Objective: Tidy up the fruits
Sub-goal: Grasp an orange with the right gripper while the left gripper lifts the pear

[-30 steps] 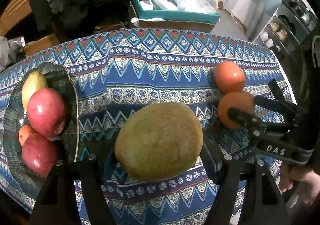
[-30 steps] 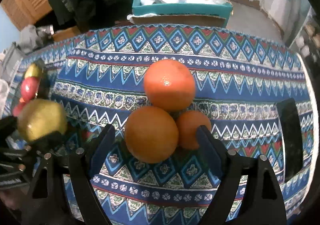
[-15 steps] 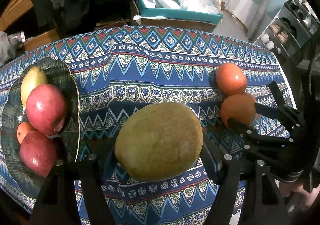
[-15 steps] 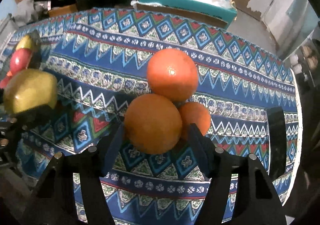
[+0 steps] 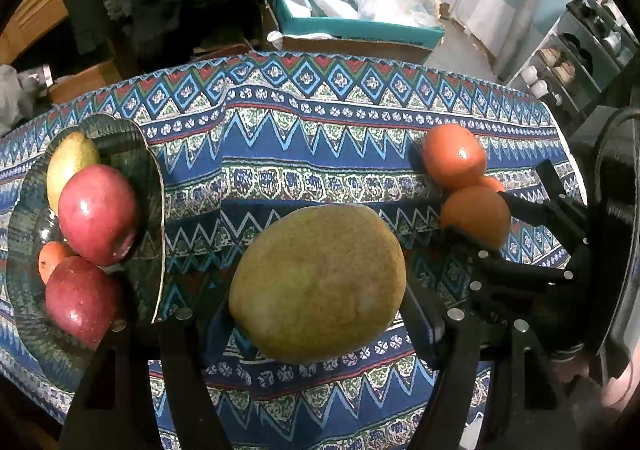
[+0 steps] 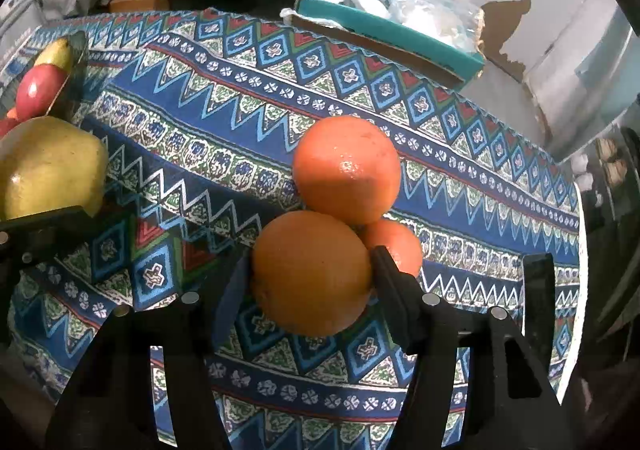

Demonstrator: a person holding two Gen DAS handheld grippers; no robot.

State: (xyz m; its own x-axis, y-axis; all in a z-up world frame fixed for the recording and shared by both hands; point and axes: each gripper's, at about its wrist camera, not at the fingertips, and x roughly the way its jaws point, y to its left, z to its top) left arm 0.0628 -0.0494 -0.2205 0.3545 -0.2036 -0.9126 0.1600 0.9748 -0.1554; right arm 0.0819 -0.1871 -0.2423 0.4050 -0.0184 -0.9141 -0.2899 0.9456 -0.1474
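My left gripper (image 5: 316, 314) is shut on a large yellow-green pear (image 5: 318, 282), held above the patterned tablecloth; the pear also shows in the right wrist view (image 6: 48, 170). A dark glass plate (image 5: 152, 210) at the left holds two red apples (image 5: 98, 214), a small yellow pear (image 5: 70, 164) and a small orange fruit (image 5: 52, 256). My right gripper (image 6: 310, 278) is shut on an orange (image 6: 312, 274). A second orange (image 6: 346, 168) and a smaller one (image 6: 394, 246) lie just behind it, touching.
The tablecloth (image 5: 304, 142) covers the round table. A teal box (image 5: 352, 24) with plastic bags stands behind the far edge. A dark flat object (image 6: 538, 286) lies near the right table edge. Shelves (image 5: 580, 50) stand at the far right.
My right gripper has closed on the near orange and moved in closer. My left gripper still holds the pear and has hardly moved.
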